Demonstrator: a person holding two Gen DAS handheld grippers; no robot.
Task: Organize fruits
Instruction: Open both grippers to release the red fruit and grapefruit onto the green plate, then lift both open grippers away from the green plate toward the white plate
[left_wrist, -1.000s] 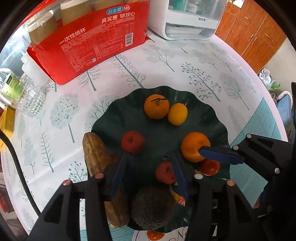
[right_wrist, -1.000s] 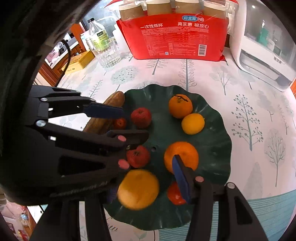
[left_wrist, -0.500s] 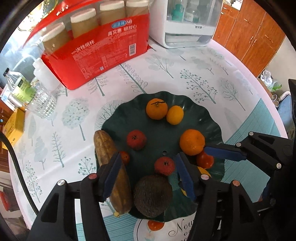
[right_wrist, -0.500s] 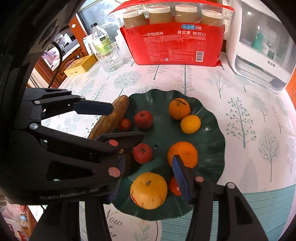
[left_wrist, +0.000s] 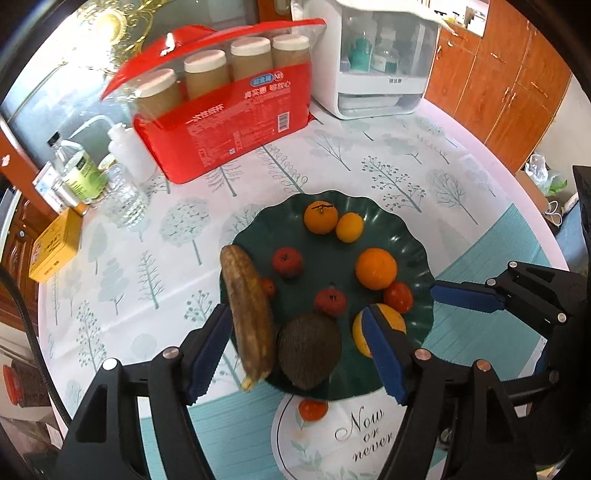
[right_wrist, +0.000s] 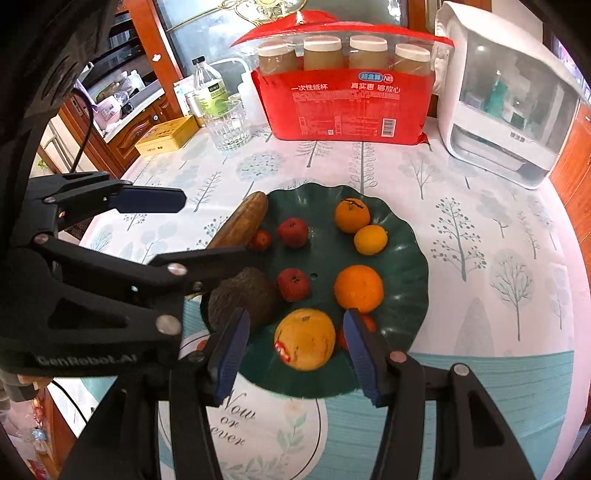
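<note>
Both grippers hover over the near rim of the dark green scalloped plastic plate (right_wrist: 406, 236), jaws spread, nothing held. Right gripper (right_wrist: 291, 354) sits straight behind the big yellow-orange citrus with a red blemish (right_wrist: 304, 339): fruit lies dead ahead between the blue pads, apart from both, roughly round so no axis to line up. Left gripper (left_wrist: 295, 354) brackets two things: the long brown-yellow banana-like fruit (left_wrist: 249, 314) just inside its left finger, long axis running away from the fingers and slightly left, one end overhanging the rim; and the dark rough-skinned avocado-like fruit (left_wrist: 308, 354) centred ahead, touching or nearly touching the long fruit. My read: if another pick is coming, right is better placed for the big citrus, left for the avocado. Clutter ahead of the right fingers: smooth orange (right_wrist: 358, 288) just beyond the right pad, small red tomato-like fruit (right_wrist: 341, 338) tucked behind that pad, small red bumpy fruit (right_wrist: 293, 284) ahead left. Stemmed mandarin (right_wrist: 351, 215) and a small lemon-yellow fruit (right_wrist: 370, 240) sit far side, out of the way. Risk: the two grippers are close together, left finger crosses the right camera's view near the avocado. All fruit seen is already on the plate; looks near done.
</note>
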